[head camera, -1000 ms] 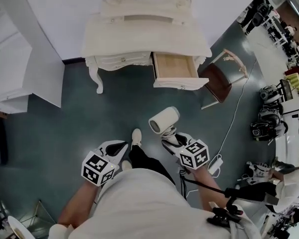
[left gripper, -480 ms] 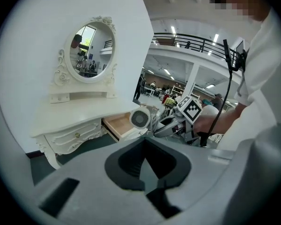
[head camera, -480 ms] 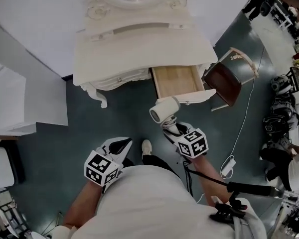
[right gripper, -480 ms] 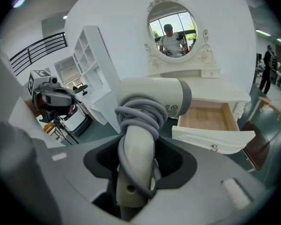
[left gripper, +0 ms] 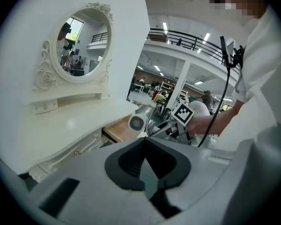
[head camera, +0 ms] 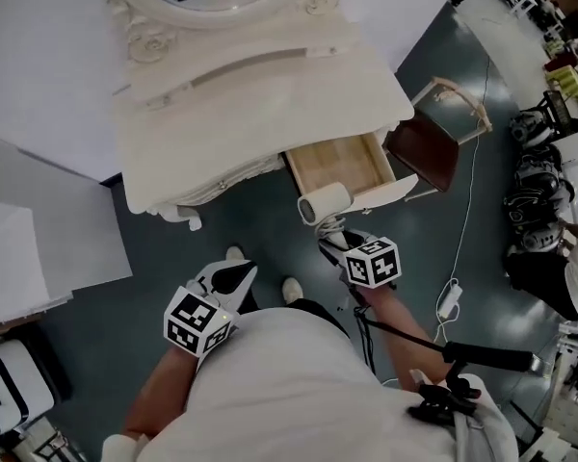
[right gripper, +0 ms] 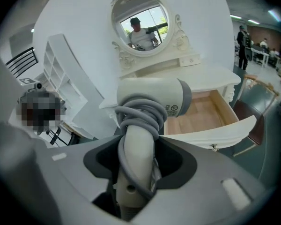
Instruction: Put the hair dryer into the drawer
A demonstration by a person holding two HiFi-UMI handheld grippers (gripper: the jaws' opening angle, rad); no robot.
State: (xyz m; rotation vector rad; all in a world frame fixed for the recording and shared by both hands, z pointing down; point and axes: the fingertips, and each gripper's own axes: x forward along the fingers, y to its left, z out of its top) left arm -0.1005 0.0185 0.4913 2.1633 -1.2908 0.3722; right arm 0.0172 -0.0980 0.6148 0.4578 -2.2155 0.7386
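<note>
Starting at the left: carries the left gripper (head camera: 231, 279) with jaws pressed together, nothing between them. Ahead of those jaws and a little to their left, meets the dressing table (left gripper: 65, 121), with the mirror (left gripper: 82, 46) higher up and left of them. Has closed on the table over the last second, from well back to near its front. Takes no part in the grip; probably free to steady or shut the drawer later.

Moving right: keeps the right gripper (head camera: 335, 242) clamped on the handle of the hair dryer (head camera: 324, 203), with the cord (right gripper: 139, 112) wound round the handle just above the jaws and the barrel crosswise past the fingertips. No change in that clamp. Has brought the barrel from well short of the drawer (head camera: 339, 162) to its front edge, as the head view shows it. Finds the open drawer just beyond and right of the jaws, wooden bottom bare. Cannot place the barrel for certain over the cavity rather than just short of it.

Points to an approach nearly done. Likely still needs a short reach forward and down past the front panel, then a release. Worth minding the panel's lip under the barrel, and the chair (head camera: 426, 152) farther right of the jaws, beside the drawer.
</note>
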